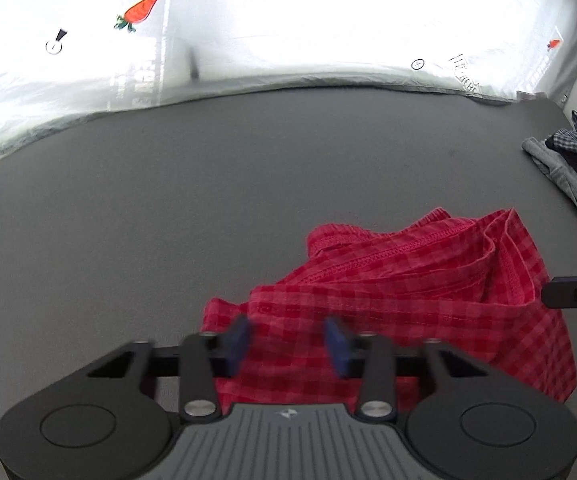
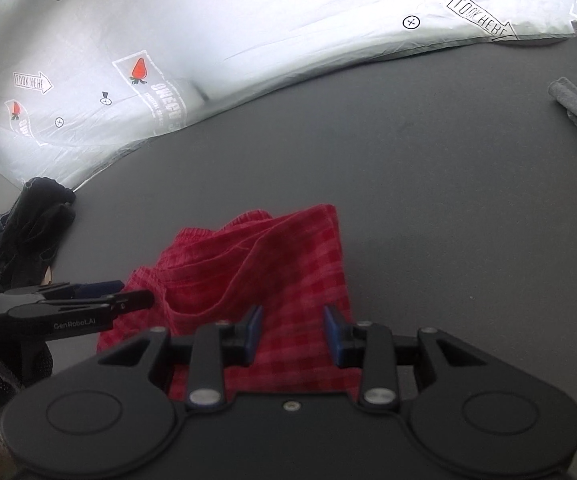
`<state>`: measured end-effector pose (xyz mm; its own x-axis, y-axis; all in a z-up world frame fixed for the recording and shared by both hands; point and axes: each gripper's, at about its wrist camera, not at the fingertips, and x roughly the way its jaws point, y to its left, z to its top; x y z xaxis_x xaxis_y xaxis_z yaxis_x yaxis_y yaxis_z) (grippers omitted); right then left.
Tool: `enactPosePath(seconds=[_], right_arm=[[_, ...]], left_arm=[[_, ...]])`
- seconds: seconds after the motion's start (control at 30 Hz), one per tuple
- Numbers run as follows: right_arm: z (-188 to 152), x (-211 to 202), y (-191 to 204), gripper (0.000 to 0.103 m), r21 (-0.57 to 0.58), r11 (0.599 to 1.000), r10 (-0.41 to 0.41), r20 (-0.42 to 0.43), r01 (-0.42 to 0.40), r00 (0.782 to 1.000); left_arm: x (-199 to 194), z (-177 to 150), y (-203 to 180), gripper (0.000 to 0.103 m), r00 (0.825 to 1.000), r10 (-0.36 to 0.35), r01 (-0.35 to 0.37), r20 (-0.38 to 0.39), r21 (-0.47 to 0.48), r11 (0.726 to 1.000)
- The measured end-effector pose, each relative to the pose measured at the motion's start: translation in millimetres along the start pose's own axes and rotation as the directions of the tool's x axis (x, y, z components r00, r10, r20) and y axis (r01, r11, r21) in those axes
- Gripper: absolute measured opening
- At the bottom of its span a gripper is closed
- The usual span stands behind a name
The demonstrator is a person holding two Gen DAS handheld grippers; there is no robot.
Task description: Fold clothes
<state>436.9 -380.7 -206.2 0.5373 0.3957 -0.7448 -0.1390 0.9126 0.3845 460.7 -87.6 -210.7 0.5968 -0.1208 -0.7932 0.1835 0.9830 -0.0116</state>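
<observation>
Here the blue pads [image 1: 240, 340] of the left gripper [image 1: 288, 342] are seen spread, though blurred, with a fold of the red checked garment [image 1: 408, 292] lying under the gap and nothing visibly pinched. The right gripper [image 2: 293, 334] is likewise held with its pads apart over the garment's near edge, the cloth showing between them but not pressed.

Both tools are angled down onto the same side of the garment. This is judged to be a search for two holds along one hem, so that the piece can be lifted and spread flat. The garment itself is bunched in loose ridges on the dark table [image 1: 168, 200], near the front edge and between the two grippers, so the folding proper is not yet begun.

Farther out, a small heap of grey and dark checked clothes [image 1: 568, 160] is left at the table's right, well apart, probably to be handled separately. Beyond the table's far edge a white printed sheet [image 2: 248, 40] is hung or draped as a backdrop.
</observation>
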Motion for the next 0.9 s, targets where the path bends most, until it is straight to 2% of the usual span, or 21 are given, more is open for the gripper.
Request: enactPosePath(seconds=[0.03, 0.1, 0.2, 0.27, 0.3, 0.33, 0.37, 0.4, 0.43, 0.47, 0.53, 0.6, 0.67, 0.7, 0.73, 0.77, 0.83, 0.9], right_arm=[[-0.2, -1.4, -1.0, 0.035, -0.001, 1.0, -0.004, 0.002, 0.004, 1.0], [-1.0, -3.0, -2.1, 0.035, -0.009, 1.0, -0.016, 0.007, 0.016, 1.0], [-3.5, -3.6, -3.6, 0.036, -0.016, 0.999, -0.03, 0.009, 0.03, 1.0], [-5.7, -2.1, -4.0, 0.036, -0.011, 1.0, -0.026, 0.005, 0.026, 1.0], [-6.7, -1.4, -3.4, 0.036, -0.01, 1.0, -0.024, 0.003, 0.024, 1.0], [-7.4, -0.7, -2.5, 0.036, -0.01, 1.0, -0.025, 0.0, 0.025, 1.0], [-8.0, 0.3, -1.7, 0.036, -0.01, 1.0, -0.025, -0.002, 0.025, 1.0], [-8.5, 1.2, -0.9, 0.036, -0.011, 1.0, -0.025, -0.005, 0.025, 1.0], [-8.7, 2.0, -0.2, 0.036, -0.012, 1.0, -0.023, -0.007, 0.023, 1.0], [-9.1, 2.6, 0.8, 0.037, -0.014, 1.0, -0.021, -0.009, 0.021, 1.0], [-9.6, 3.3, 2.8, 0.037, -0.024, 0.999, -0.021, -0.01, 0.021, 1.0], [-10.4, 3.1, 5.1, 0.037, -0.04, 0.999, -0.026, -0.009, 0.025, 1.0], [-11.9, 2.9, 6.6, 0.037, -0.052, 0.998, -0.034, -0.009, 0.033, 0.999], [-12.6, 2.7, 6.7, 0.037, -0.052, 0.998, -0.036, -0.009, 0.036, 0.999], [-13.2, 2.4, 6.4, 0.037, -0.049, 0.998, -0.037, -0.009, 0.037, 0.999], [-13.7, 2.2, 6.1, 0.037, -0.046, 0.998, -0.039, -0.01, 0.038, 0.999], [-14.6, 1.3, 5.3, 0.037, -0.041, 0.998, -0.041, -0.009, 0.041, 0.999], [-14.8, -0.1, 4.3, 0.037, -0.039, 0.998, -0.045, -0.006, 0.044, 0.999]], left_arm=[[-5.1, -0.2, 3.1, 0.0, 1.0, 0.01, -0.009, 0.026, -0.009, 1.0], [-11.1, 5.7, 15.7, 0.0, 0.997, 0.019, -0.012, 0.069, -0.099, 0.995], [-14.5, 12.3, 45.4, 0.0, 0.996, 0.028, -0.007, 0.08, -0.257, 0.966], [-16.0, 14.3, 55.7, 0.0, 0.997, 0.011, 0.01, 0.072, -0.281, 0.96], [-15.9, 15.3, 56.6, 0.007, 0.998, -0.022, 0.037, 0.057, -0.27, 0.962], [-15.4, 15.9, 54.5, 0.026, 0.998, -0.056, 0.065, 0.041, -0.251, 0.966], [-15.6, 15.7, 49.7, 0.041, 0.996, -0.083, 0.087, 0.028, -0.223, 0.971], [-16.0, 14.5, 44.3, 0.068, 0.996, -0.083, 0.087, 0.032, -0.194, 0.977], [-16.4, 13.2, 38.8, 0.081, 0.996, -0.078, 0.083, 0.04, -0.166, 0.983], [-15.5, 11.4, 33.4, 0.082, 0.997, -0.059, 0.066, 0.048, -0.146, 0.987], [-6.3, 11.5, 30.8, 0.083, 0.999, -0.051, 0.053, 0.017, -0.162, 0.985], [2.1, 11.7, 32.1, 0.082, 0.997, -0.076, 0.073, -0.004, -0.204, 0.976], [5.3, 10.8, 29.5, 0.076, 0.996, -0.086, 0.085, 0.002, -0.213, 0.973], [7.1, 10.4, 27.2, 0.05, 0.997, -0.08, 0.079, 0.003, -0.202, 0.976], [8.5, 10.8, 24.8, 0.011, 0.997, -0.073, 0.071, -0.005, -0.188, 0.98], [9.2, 11.4, 22.4, 0.003, 0.999, -0.051, 0.049, -0.011, -0.177, 0.983], [3.1, 13.0, 25.0, 0.001, 0.999, 0.007, -0.001, 0.031, -0.203, 0.979], [-3.2, 16.1, 39.0, 0.001, 0.998, 0.035, -0.015, 0.061, -0.298, 0.954]])
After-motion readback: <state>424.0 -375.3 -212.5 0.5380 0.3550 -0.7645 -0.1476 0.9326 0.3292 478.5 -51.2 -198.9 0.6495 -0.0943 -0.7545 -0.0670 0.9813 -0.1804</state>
